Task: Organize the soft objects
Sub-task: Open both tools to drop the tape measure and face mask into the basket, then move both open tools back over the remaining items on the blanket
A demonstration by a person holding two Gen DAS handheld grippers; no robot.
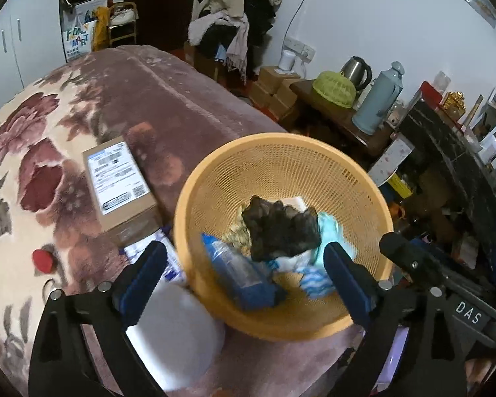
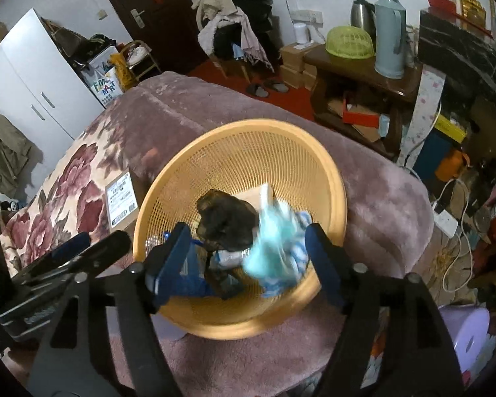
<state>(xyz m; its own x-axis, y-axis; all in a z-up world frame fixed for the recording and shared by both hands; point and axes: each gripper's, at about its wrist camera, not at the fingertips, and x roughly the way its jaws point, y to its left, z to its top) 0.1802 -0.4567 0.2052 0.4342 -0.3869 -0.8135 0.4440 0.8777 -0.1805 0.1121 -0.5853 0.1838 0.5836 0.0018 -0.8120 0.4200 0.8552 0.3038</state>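
Round mesh basket (image 1: pixel 215 178) (orange plastic) holds crumpled dark cloth (image 1: pixel 281 228).

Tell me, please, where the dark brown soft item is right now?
In both wrist views the dark brown soft item lies inside the orange mesh basket on the bed, between a blue packet and a turquoise cloth.

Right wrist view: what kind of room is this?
Most likely a lived-in bedroom in a home. A bed with a floral blanket fills the middle, a white wardrobe stands by the wall, and a chair piled with clothes sits near the dark door.
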